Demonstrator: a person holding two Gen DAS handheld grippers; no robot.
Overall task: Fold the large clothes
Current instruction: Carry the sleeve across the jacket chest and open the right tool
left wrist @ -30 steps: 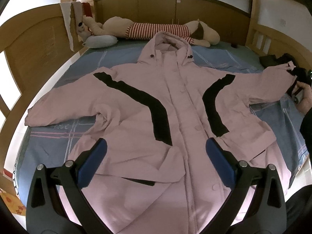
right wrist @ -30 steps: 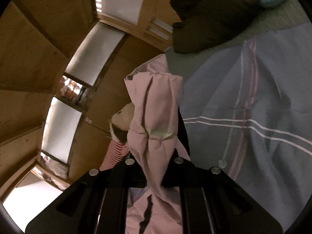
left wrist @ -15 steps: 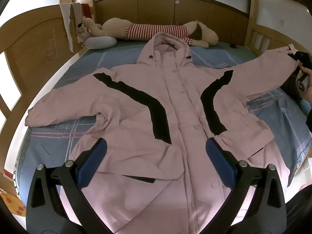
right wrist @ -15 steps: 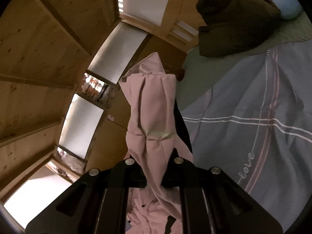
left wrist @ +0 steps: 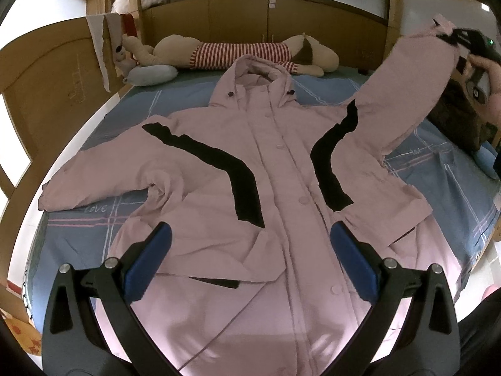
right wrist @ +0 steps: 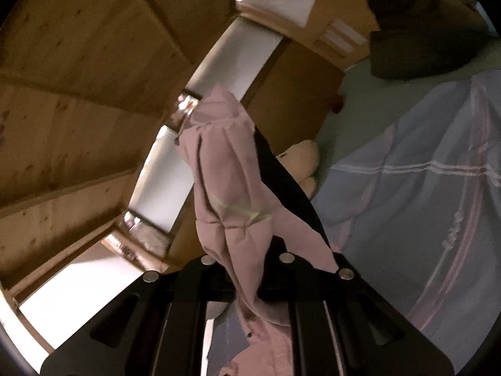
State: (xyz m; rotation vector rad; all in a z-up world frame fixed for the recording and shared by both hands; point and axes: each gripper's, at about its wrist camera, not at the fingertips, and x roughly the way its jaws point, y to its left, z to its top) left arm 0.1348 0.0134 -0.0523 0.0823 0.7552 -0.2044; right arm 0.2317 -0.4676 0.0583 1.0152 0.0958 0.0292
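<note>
Two sleeves frame the pink jacket, which lies face up, buttoned and spread wide across the blue plaid bed, hood toward the wooden headboard so the whole garment can be seen and squared before any fold. At the far left, the left sleeve rests flat on the sheet, reaching toward the bed's edge, untouched; it looks laid out that way to wait its turn. Nearer the camera, the left gripper hovers above the jacket's lower front with its blue-padded jaws spread wide and nothing between them, probably held ready to pin the body or take the hem. Beyond the hood, a long plush toy in a striped shirt lies along the headboard, well apart from the work. Moving right, the right sleeve rises off the bed at a steep slant, its cuff raised high near the right side of the bed. There the right gripper has its jaws closed on that cuff; in the right wrist view the bunched pink fabric stands pinched between the fingers and spills back over the gripper. Lifting by the cuff lets the sleeve hang clear so it can, I judge, be swung across the chest as the first fold. A dark bundle sits at the bed's right corner.
</note>
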